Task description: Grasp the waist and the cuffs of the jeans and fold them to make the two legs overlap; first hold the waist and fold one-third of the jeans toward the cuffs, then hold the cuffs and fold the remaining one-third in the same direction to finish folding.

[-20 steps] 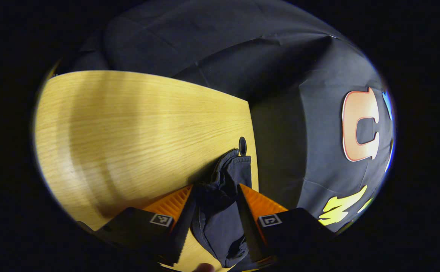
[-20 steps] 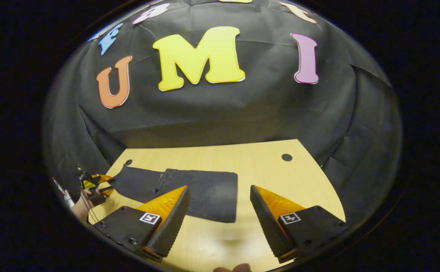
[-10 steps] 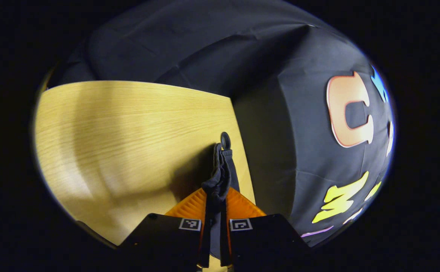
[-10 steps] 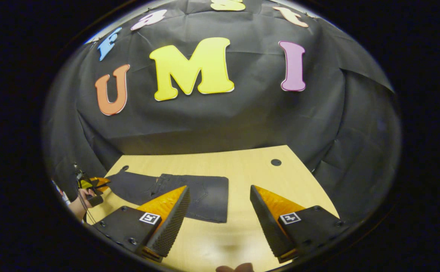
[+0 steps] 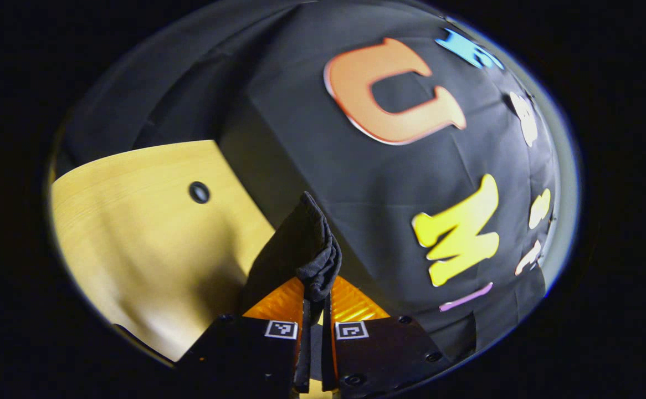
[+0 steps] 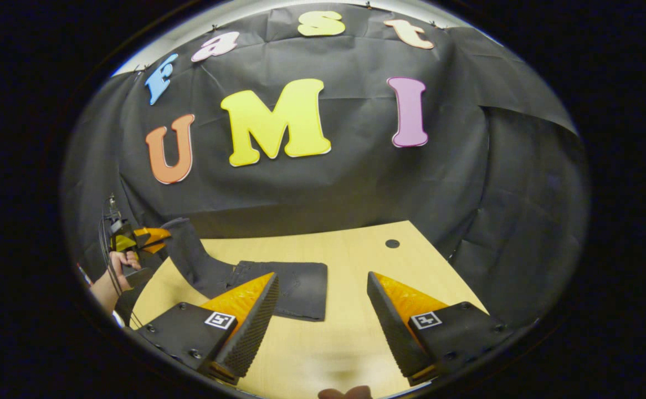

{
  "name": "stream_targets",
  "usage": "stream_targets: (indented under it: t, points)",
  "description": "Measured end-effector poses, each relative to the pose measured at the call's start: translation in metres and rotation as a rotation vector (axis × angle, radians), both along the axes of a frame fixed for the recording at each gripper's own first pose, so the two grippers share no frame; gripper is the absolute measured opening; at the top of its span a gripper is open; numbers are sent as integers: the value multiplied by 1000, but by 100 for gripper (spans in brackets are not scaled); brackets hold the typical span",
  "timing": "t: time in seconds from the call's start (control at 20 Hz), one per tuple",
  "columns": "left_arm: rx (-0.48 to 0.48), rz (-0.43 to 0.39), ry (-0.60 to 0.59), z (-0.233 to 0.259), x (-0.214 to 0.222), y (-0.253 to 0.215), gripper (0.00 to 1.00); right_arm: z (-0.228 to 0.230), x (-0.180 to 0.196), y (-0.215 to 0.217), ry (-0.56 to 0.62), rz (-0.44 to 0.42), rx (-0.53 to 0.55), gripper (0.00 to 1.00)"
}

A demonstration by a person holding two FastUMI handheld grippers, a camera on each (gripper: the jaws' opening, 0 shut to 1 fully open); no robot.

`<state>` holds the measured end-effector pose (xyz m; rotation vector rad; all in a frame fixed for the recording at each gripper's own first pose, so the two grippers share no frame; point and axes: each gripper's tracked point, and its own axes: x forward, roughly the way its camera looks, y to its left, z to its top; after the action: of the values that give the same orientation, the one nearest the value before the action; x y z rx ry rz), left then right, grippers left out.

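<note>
In the left gripper view, our left gripper (image 5: 313, 332) sits at the bottom centre of the frame, clenched on a bunched end of the jeans (image 5: 301, 244). A second ago its fingers stood apart around the cloth; now they have closed, and the cloth rises clear of the table (image 5: 134, 233), which has slid to the left of the frame. The held end looks like the cuffs, though the bunching makes that hard to confirm.

In the right gripper view, our right gripper (image 6: 323, 321) hangs released at the bottom, holding nothing. The jeans (image 6: 295, 280) lie left of centre on the table (image 6: 356, 260), already shortened by one fold. At the far left the left gripper (image 6: 154, 237), in a hand (image 6: 118, 263), has lifted the free end into an arc, where half a second ago it lay flat. We judge the final fold has begun
</note>
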<state>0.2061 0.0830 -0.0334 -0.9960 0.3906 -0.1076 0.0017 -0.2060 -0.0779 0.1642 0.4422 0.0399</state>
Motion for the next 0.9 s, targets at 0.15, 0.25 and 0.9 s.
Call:
stream_targets:
  t: [0.15, 0.25, 0.9]
  points:
    - [57, -108, -31, 14, -3, -74, 11, 6, -22, -35, -30, -57, -17, 99]
    - [109, -173, -35, 8, -7, -126, 11, 3, -40, -60, -27, -103, -25, 99]
    - [665, -398, 87, -154, -38, -285, 12, -65, -86, -158, 127, -298, -24, 99]
